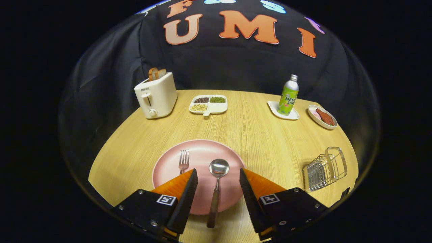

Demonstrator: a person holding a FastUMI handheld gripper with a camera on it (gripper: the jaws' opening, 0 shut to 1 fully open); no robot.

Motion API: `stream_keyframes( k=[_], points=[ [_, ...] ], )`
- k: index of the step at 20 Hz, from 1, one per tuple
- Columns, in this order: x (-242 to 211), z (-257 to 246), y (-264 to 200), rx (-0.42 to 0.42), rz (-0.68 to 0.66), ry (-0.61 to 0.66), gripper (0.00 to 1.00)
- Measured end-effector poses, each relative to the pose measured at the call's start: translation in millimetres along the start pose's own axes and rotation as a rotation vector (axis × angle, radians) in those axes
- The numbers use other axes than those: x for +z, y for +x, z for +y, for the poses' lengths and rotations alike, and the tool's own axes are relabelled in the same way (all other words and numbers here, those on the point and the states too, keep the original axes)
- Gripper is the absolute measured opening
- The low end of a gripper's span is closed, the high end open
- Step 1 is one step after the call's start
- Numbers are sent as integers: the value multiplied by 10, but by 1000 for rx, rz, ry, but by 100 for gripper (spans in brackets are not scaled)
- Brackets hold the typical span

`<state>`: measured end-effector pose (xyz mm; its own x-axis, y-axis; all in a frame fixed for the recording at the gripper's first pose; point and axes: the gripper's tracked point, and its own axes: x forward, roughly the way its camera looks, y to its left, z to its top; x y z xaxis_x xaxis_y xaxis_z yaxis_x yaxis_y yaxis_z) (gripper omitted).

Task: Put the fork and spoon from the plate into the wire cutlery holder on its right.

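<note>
A pink plate (202, 155) lies on the wooden table just ahead of my fingers. On it rest a metal fork (184, 161), tines pointing away, and a spoon (217, 179) whose dark handle runs back over the plate's near rim. My gripper (217, 172) is open above the plate's near half. The spoon's handle lies between the two fingers, untouched. The fork's handle is hidden behind the left finger. The wire cutlery holder (324, 168) stands to the right of the plate, near the table's edge, with nothing in it.
At the back of the table stand a white toaster (156, 96) with bread in it, a divided dish of beans (208, 104), a green bottle (288, 96) on a small white tray, and a small bowl of food (322, 116). Black cloth walls the booth behind.
</note>
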<state>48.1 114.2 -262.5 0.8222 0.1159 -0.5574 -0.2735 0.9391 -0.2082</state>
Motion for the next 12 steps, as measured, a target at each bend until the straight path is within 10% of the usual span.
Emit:
stream_keyframes(
  k=[12],
  points=[
    [-518, -51, 265, -48, 178, -55, 14]
  ],
)
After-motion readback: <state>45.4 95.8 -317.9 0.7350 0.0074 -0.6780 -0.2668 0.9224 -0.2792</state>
